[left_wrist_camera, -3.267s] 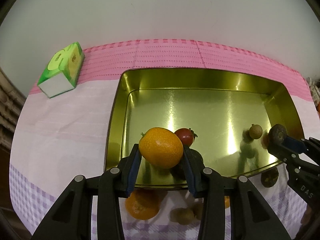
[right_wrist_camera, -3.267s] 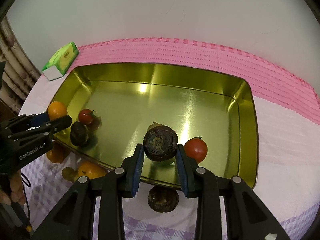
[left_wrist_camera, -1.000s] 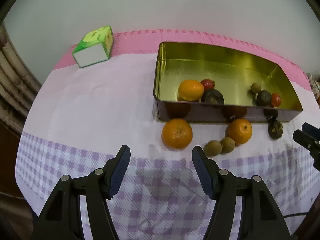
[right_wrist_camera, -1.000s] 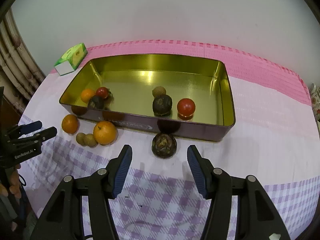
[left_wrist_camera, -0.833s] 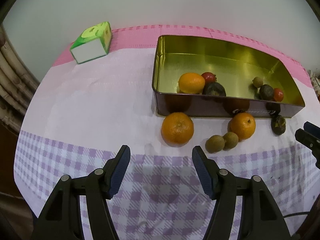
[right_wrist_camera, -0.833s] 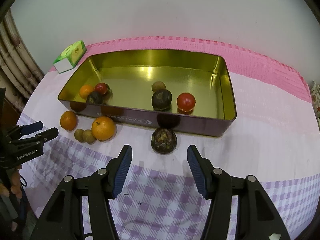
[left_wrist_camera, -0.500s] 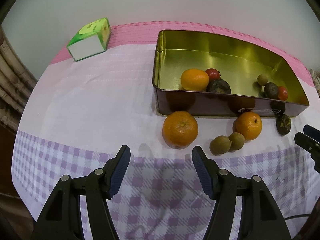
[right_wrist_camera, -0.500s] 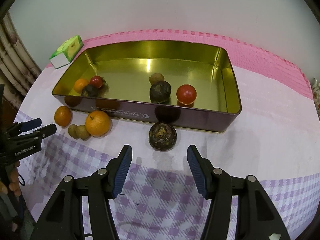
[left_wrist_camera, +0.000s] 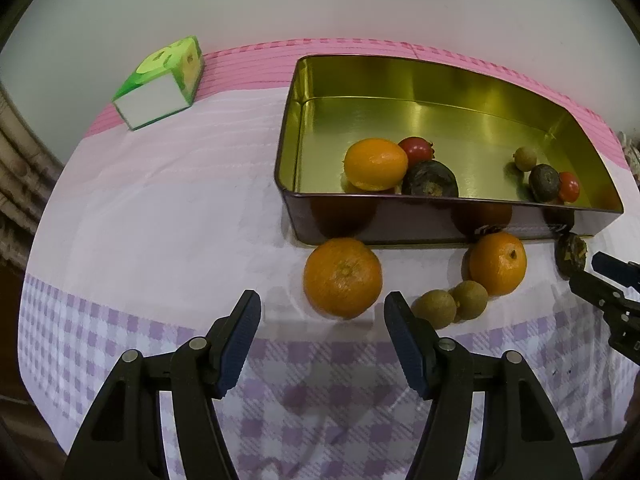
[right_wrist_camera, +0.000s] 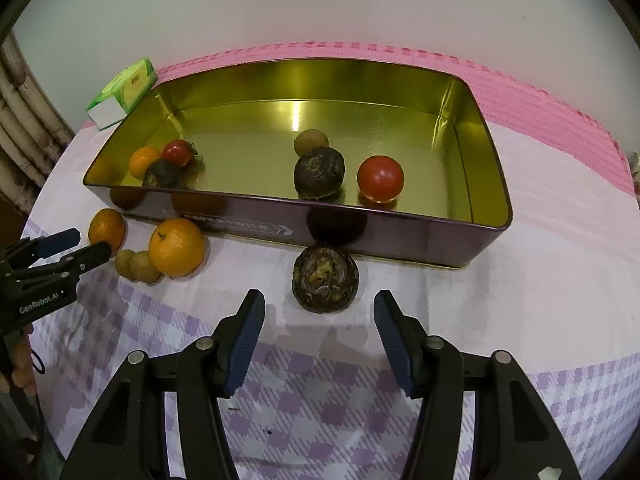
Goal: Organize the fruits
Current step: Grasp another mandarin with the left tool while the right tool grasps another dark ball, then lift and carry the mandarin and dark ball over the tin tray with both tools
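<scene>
A gold-lined tin tray (right_wrist_camera: 484,216) is set on a pink and purple checked cloth (left_wrist_camera: 160,216), with a green carton (left_wrist_camera: 164,80) lying far to its left. Inside the tray, an orange (left_wrist_camera: 376,164), a red fruit (left_wrist_camera: 416,148) and a dark fruit (left_wrist_camera: 430,180) are grouped at the left end; a small brown fruit (right_wrist_camera: 311,141), a second dark fruit (right_wrist_camera: 319,173) and a red tomato (right_wrist_camera: 380,178) are grouped nearer the right.

The left gripper (left_wrist_camera: 322,332) is held with its fingers well apart and nothing between them, just short of a large orange (left_wrist_camera: 342,278) lying on the cloth near the tray's front wall. To its right, two small brown fruits (left_wrist_camera: 450,304) are seen touching each other, beside a second loose orange (left_wrist_camera: 498,263).

The right gripper (right_wrist_camera: 318,330) is likewise spread and empty, just short of a dark wrinkled fruit (right_wrist_camera: 325,277) resting close against the tray's near wall, which stands directly behind it.
</scene>
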Available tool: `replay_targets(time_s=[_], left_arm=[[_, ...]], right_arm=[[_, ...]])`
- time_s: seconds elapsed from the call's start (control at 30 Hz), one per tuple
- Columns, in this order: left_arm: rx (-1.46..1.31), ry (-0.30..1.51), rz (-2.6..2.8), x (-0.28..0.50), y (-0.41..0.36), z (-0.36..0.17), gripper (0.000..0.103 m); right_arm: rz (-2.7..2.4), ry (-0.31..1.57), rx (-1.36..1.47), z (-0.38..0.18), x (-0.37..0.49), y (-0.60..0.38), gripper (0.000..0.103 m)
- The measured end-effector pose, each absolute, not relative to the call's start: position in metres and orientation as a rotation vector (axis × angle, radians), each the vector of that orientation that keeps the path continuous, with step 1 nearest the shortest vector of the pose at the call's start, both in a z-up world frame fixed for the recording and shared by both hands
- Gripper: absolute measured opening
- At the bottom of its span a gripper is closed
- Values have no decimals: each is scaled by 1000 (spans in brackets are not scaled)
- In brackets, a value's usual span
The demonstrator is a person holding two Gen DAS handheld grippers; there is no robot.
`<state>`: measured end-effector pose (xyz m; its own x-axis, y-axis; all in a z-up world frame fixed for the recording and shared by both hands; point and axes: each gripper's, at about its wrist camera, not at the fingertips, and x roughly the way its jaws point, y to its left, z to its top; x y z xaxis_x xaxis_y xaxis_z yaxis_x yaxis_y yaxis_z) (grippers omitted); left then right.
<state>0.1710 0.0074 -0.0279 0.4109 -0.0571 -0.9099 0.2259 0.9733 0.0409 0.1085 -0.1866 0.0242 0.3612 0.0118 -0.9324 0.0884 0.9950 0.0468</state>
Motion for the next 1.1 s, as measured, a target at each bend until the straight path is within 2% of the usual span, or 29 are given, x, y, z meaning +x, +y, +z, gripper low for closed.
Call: replay_targets(time_s=[0.3, 0.37, 0.43, 0.53, 0.73, 1.1], left_arm=[[166, 1147, -186, 179, 0, -34, 64], [169, 1150, -187, 179, -2, -35, 61], [171, 1156, -189, 180, -5, -37, 54], [172, 1161, -183, 180, -7, -39, 50], [178, 1161, -178, 179, -11, -39, 43], [178, 1164, -189, 173, -11, -36, 42]], right_arm=[[-50, 1221, 99, 12, 115, -188, 46], [-45, 1227, 107, 10, 116, -189, 43], [-48, 1223, 98, 10, 117, -190, 40], [-50, 1224, 91, 10, 119, -190, 36], [-52, 1221, 90, 9, 120, -191, 35], [-50, 1222, 99, 10, 117, -190, 33]])
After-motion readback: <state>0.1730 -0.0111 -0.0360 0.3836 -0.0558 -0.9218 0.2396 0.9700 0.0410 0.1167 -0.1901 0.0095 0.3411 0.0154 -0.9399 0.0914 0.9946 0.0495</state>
